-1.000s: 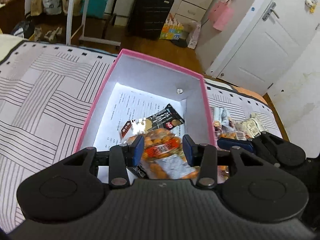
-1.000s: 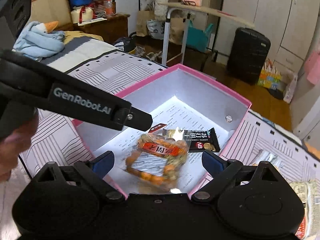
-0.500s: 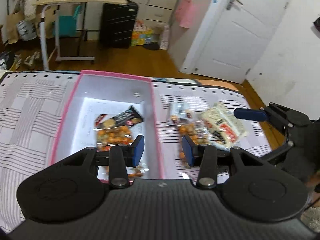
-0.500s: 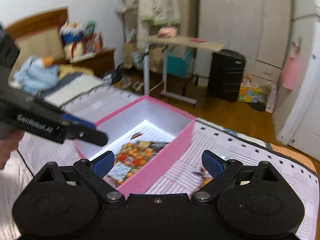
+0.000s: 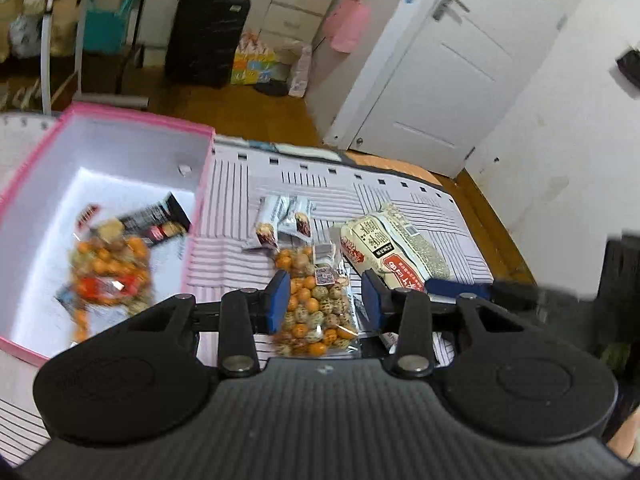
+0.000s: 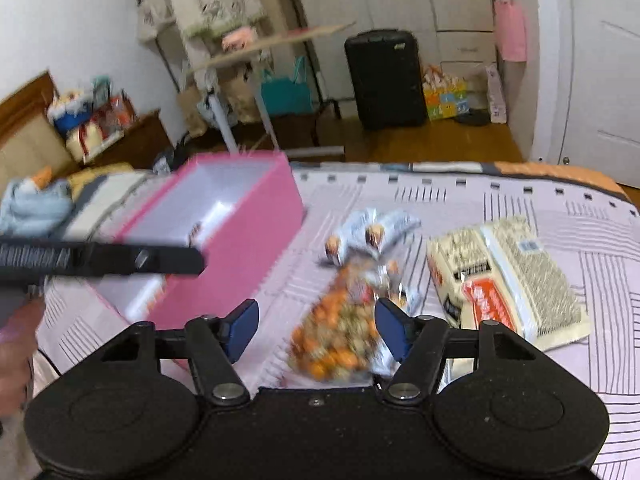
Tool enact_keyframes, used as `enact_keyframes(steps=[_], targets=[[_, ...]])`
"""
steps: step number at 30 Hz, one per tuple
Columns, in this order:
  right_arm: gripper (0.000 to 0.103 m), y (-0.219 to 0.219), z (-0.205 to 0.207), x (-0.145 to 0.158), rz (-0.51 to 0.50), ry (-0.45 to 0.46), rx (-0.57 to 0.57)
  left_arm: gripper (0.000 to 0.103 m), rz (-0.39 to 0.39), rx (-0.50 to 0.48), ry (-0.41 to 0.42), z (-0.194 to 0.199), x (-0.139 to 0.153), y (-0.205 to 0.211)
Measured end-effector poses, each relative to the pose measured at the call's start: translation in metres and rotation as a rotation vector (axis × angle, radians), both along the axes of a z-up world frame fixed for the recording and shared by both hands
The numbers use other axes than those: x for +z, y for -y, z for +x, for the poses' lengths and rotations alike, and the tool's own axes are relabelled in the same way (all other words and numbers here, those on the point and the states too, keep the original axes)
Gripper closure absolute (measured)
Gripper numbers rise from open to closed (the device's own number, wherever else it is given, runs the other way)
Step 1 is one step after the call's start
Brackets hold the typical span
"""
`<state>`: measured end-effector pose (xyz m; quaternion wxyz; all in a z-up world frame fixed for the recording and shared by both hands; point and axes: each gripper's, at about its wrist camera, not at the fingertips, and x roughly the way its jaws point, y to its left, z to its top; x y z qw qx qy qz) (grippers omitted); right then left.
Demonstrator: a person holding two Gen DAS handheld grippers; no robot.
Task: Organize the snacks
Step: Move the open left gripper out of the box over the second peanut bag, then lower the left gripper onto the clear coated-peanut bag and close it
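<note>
Snacks lie scattered on a pale striped bedcover [image 5: 400,196]. Nearest, a clear bag of orange and speckled coated nuts [image 5: 316,304] lies between the spread blue-padded fingers of the left gripper [image 5: 324,300], which is not clamped on it. The right gripper [image 6: 316,326] hovers over the same bag [image 6: 336,332], fingers also wide apart. At two o'clock from the bag lies a cream and red noodle packet [image 5: 390,246]; at twelve o'clock, two small silver wrapped bars [image 5: 284,222]. At ten o'clock stands an open pink cardboard box with white inside [image 5: 206,148], holding another nut bag [image 5: 108,276] and a black bar wrapper [image 5: 156,222]. Farthest, a black suitcase [image 5: 206,36] stands on the wooden floor.
</note>
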<state>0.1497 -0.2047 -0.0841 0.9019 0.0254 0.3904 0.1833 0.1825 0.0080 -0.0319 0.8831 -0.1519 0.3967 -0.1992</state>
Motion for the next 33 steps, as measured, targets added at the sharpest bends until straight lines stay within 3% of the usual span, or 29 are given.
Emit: enact_keyframes(steps=[7, 10, 16, 21, 24, 28, 33], targets=[[0.037, -0.008, 0.006, -0.050, -0.062, 0.046, 0.001, 0.065, 0.027, 0.012, -0.082, 0.029, -0.058, 0.032], [0.037, -0.010, 0.006, -0.063, -0.075, 0.089, 0.014, 0.062, 0.060, 0.028, -0.105, 0.040, -0.081, 0.040], [0.037, -0.012, 0.007, -0.076, -0.093, 0.074, -0.003, 0.055, 0.059, 0.061, -0.161, 0.056, -0.115, 0.041], [0.039, -0.014, 0.003, -0.081, -0.115, 0.086, -0.004, 0.048, -0.034, 0.078, -0.190, 0.055, -0.132, 0.034], [0.042, -0.015, 0.001, -0.081, -0.123, 0.077, -0.025, 0.039, -0.111, 0.093, -0.243, 0.055, -0.142, 0.027], [0.043, -0.019, -0.001, -0.079, -0.154, 0.064, -0.046, 0.037, -0.207, 0.120, -0.304, 0.056, -0.156, 0.019], [0.043, -0.022, 0.001, -0.081, -0.159, 0.049, -0.063, 0.034, -0.210, 0.095, -0.287, 0.055, -0.157, 0.024]])
